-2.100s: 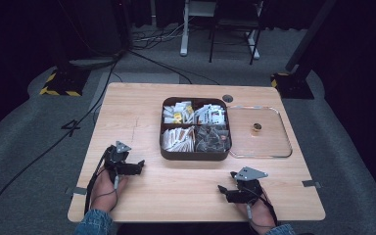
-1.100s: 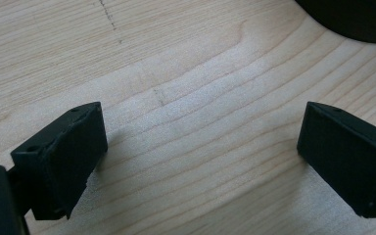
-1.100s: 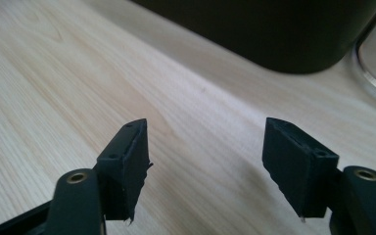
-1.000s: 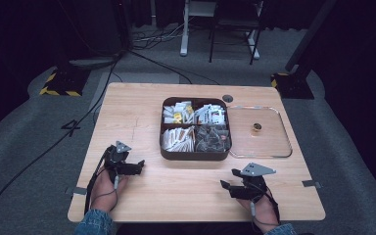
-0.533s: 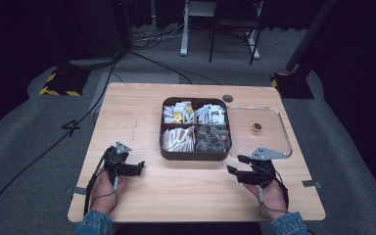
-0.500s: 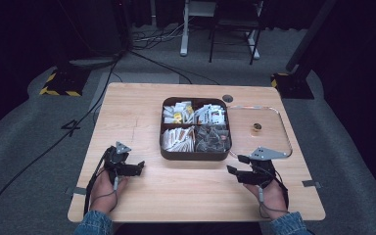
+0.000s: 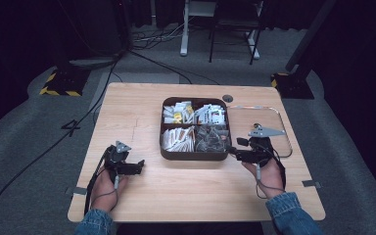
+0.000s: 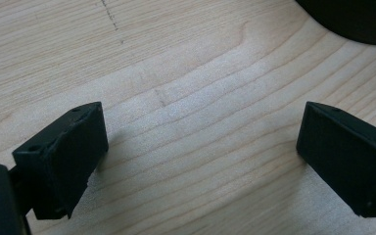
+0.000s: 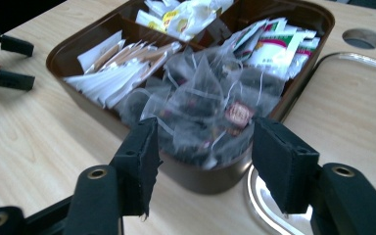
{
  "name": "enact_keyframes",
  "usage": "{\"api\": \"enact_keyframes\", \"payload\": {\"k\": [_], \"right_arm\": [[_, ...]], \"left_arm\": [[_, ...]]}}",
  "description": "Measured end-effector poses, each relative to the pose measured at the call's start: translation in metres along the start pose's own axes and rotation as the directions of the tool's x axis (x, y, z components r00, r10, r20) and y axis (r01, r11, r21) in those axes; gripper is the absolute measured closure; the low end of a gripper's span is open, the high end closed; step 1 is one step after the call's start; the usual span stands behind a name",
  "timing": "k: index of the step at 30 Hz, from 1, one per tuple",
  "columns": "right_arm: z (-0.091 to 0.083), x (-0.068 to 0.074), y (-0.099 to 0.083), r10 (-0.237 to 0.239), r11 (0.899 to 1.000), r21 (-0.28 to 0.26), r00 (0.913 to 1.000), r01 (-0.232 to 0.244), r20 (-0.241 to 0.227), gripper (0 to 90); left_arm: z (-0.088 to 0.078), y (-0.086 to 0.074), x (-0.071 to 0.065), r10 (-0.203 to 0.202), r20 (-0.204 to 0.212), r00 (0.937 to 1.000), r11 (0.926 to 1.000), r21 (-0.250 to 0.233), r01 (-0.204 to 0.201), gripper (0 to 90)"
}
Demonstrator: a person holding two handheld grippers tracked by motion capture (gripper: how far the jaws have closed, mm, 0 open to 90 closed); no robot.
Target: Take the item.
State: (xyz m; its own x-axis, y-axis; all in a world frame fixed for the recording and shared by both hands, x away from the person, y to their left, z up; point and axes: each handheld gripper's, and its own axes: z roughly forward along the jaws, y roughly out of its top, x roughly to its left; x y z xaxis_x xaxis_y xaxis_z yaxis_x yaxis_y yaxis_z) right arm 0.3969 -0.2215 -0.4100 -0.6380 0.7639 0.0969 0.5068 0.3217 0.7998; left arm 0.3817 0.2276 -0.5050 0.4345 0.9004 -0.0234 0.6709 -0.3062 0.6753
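A brown four-compartment box point(image 7: 194, 156) sits mid-table, with paper sachets point(image 7: 177, 139) in three compartments. Dark mesh tea bags point(image 7: 211, 137) fill its near right compartment. My right gripper point(image 7: 234, 149) hovers at the box's front right corner. In the right gripper view its jaws point(image 9: 205, 147) stand partly apart, facing the mesh tea bags point(image 9: 200, 98). They have just been closing, and no thing is between them. My left gripper point(image 7: 139, 166) rests low at the table's left. The left gripper view has it open point(image 8: 200, 156) over bare wood.
A clear tray point(image 7: 259, 122) with a small brown knob point(image 7: 257, 125) lies right of the box, touching it. A round cable hole point(image 7: 228, 98) is behind the box. The table's front edge is close behind both hands. The left gripper's jaws point(image 9: 10, 63) appear far left.
My right gripper has risen and moved forward from the table's front right to the box's front right corner. The left gripper has stayed put.
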Motion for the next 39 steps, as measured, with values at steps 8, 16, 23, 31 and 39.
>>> {"api": "enact_keyframes", "payload": {"k": [8,16,23,31,39], "right_arm": [[0.022,-0.007,0.037,-0.038,0.999,0.029,0.9992,0.037,0.011,44.6],[0.050,-0.017,0.064,-0.032,0.999,0.024,0.9986,0.031,0.041,42.9],[0.074,-0.030,0.082,-0.028,0.999,0.030,0.9986,0.027,0.044,48.1],[0.095,-0.039,0.097,-0.016,0.998,0.056,0.9987,0.013,0.049,51.0],[0.112,-0.044,0.094,0.042,0.996,0.082,0.9971,-0.047,0.064,52.0]], "left_arm": [[0.000,0.000,0.000,-0.004,0.002,1.0000,1.0000,0.001,0.004,5.4],[0.000,0.000,0.000,-0.001,0.001,1.0000,1.0000,-0.001,0.001,5.5],[-0.001,-0.001,0.000,0.000,0.007,1.0000,1.0000,0.001,0.000,5.5],[-0.002,-0.002,-0.001,0.003,0.006,1.0000,1.0000,0.000,-0.003,5.5],[-0.001,-0.001,0.000,0.003,0.009,1.0000,1.0000,0.001,-0.003,5.4]]}}
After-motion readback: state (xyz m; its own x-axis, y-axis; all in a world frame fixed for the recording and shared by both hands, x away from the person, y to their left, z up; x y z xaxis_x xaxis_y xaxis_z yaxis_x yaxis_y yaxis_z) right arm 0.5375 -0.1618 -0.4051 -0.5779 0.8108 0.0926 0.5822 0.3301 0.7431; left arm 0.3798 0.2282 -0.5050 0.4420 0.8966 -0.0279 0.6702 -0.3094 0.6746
